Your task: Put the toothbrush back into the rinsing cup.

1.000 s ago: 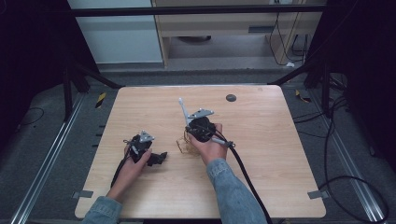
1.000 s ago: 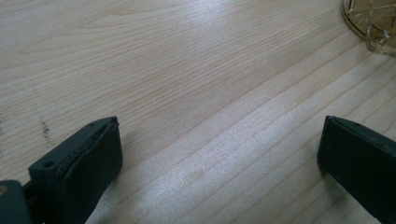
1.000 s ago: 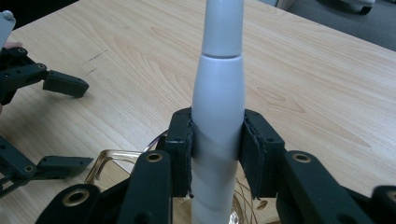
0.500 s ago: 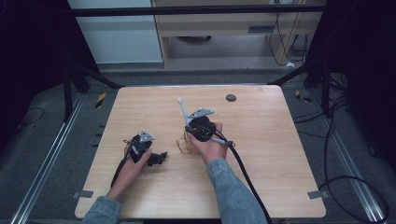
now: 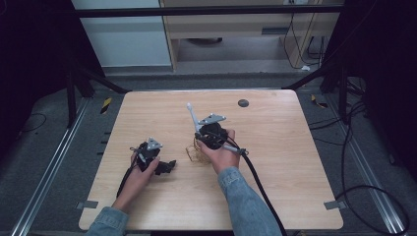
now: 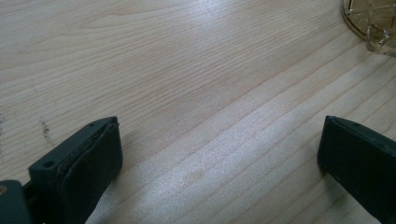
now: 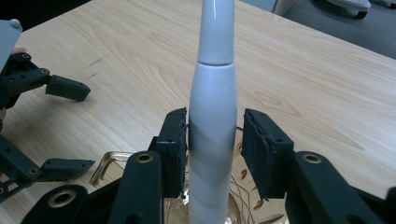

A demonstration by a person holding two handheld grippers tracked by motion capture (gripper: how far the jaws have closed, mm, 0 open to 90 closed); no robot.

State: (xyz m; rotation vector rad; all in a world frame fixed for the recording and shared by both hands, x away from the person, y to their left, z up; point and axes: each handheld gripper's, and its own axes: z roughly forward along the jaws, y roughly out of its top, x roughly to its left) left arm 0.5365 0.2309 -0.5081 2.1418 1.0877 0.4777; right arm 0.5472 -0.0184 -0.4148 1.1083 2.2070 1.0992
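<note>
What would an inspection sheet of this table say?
Surface: wooden table, bare grain, faint scuffs.
Job's things: white stick standing upright in a glass mug.
Clutter: one dark disc near the far edge.
Grippers: right gripper around the stick, jaws just opening, one pad apart from it; left gripper open, nothing between.
Cables: black cable trailing from the right gripper off the table's near edge.
Surroundings: floor cables, striped tape.

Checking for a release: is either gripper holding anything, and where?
Nothing is held. The right gripper has jaws that have just been opening around the white toothbrush, at its handle; the left gripper is empty.
</note>
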